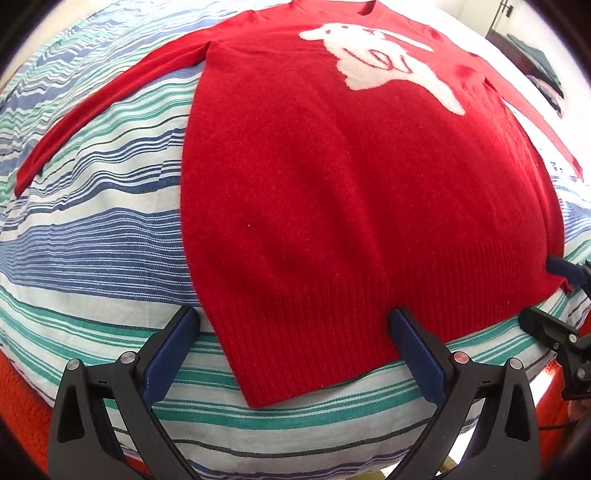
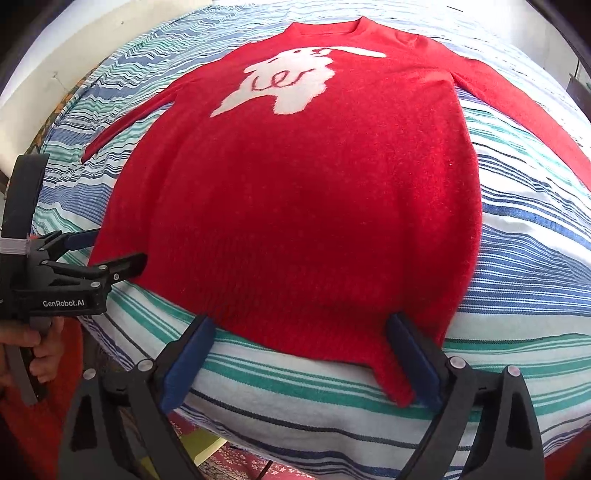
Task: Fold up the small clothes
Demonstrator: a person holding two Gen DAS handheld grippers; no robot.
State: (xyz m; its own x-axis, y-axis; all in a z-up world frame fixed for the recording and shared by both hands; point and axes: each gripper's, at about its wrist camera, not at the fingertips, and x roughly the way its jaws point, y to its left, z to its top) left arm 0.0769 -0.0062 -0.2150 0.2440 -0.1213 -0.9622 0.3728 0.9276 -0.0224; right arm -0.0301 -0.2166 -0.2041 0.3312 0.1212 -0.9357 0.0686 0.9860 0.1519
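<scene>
Your red sweater [image 2: 303,192] lies flat and face up on the striped sheet [image 2: 535,266], its white animal motif [image 2: 284,85] toward the collar [image 2: 325,27] at the far end and both sleeves spread out to the sides. The ribbed hem [image 1: 332,332] is the edge nearest you, close to the sheet's front edge.

Your left gripper [image 1: 295,354] stands at the hem's left corner with its jaws wide apart. One blue pad [image 1: 170,354] rests on the sheet just outside the sweater's side edge, the other sits on the ribbing, and the corner lies between them unpinched. It is released, gripping nothing.

Your right gripper [image 2: 306,362] does the same at the hem's right corner: jaws spread, nothing clamped, the corner of the sweater lying between the pads. Whether its right pad touches the knit, you cannot tell from here.

In the right wrist view, your hand [image 2: 33,350] holds the left gripper's handle, left of the sweater.
</scene>
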